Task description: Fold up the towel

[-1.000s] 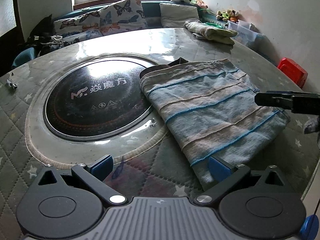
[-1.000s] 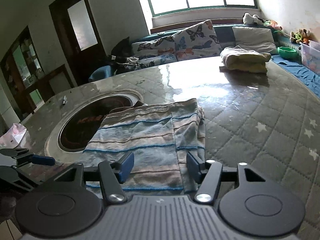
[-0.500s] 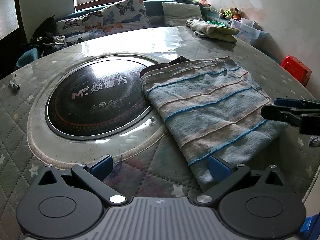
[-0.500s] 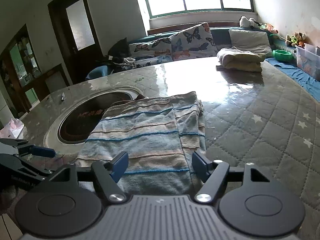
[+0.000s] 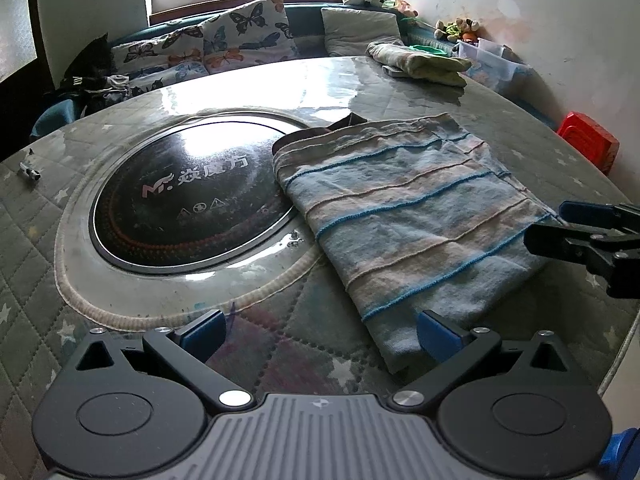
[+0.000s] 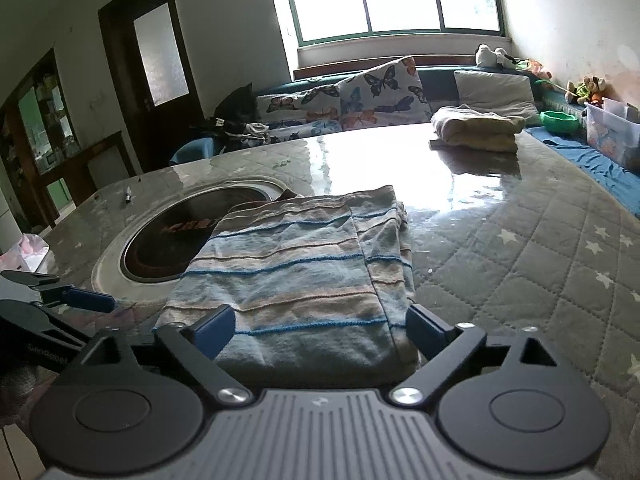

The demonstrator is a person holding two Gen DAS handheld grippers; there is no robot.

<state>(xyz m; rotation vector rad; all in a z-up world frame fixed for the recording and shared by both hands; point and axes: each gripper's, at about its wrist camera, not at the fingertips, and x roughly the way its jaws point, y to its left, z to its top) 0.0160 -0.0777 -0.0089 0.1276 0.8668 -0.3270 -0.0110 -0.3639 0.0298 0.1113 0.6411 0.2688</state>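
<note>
We see a round table (image 5: 120,344) with quilted star cover, dark glass cooktop (image 5: 188,196) in its middle, striped towel (image 5: 404,216) partly over it, folded cloths (image 6: 476,128) at far edge.

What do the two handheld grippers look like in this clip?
Both look alike. The left gripper and right gripper each have black linkage arms with silver pivot screws, round black side housings, a ribbed grey centre plate bearing a small logo, and blue finger pads. No cables, hands or sleeves show.
</note>
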